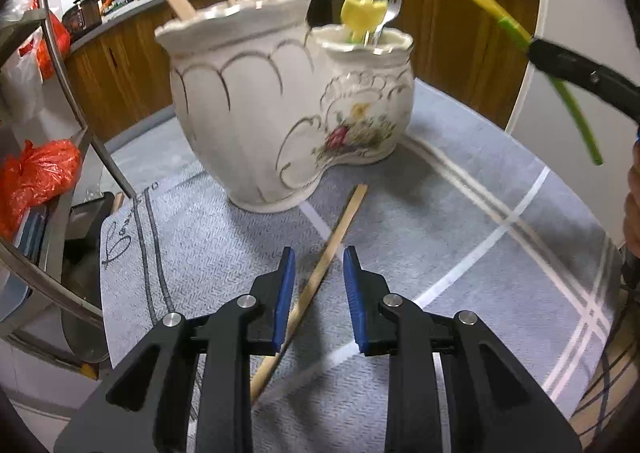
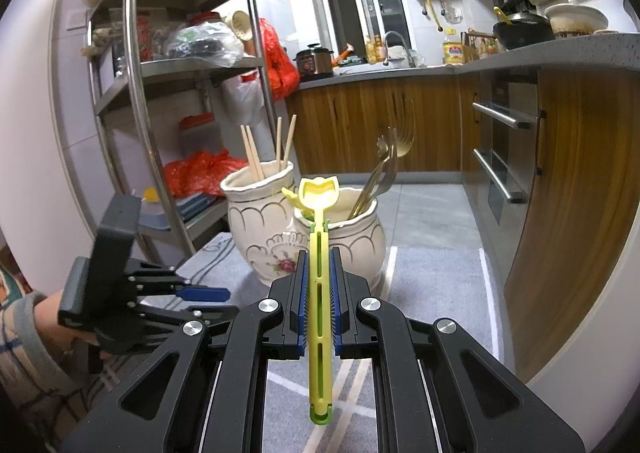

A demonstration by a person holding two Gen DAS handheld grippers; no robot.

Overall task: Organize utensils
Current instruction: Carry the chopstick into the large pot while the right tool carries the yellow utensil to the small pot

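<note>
Left gripper [image 1: 319, 273], bottom centre of its view: pads spread, a loose wooden chopstick [image 1: 320, 273] lying on the grey mat [image 1: 460, 221] passes between them untouched. Right gripper [image 2: 319, 289], bottom centre of its view: pads pressed together on the stem of a yellow-green plastic utensil [image 2: 320, 293], head pointing away. Beyond, mid-frame: white double holder [image 1: 280, 113] standing on the mat. Larger compartment holds chopsticks [image 2: 256, 153]; smaller compartment holds metal forks [image 2: 384, 173]. Background: wooden cabinets [image 2: 380, 125].
</note>
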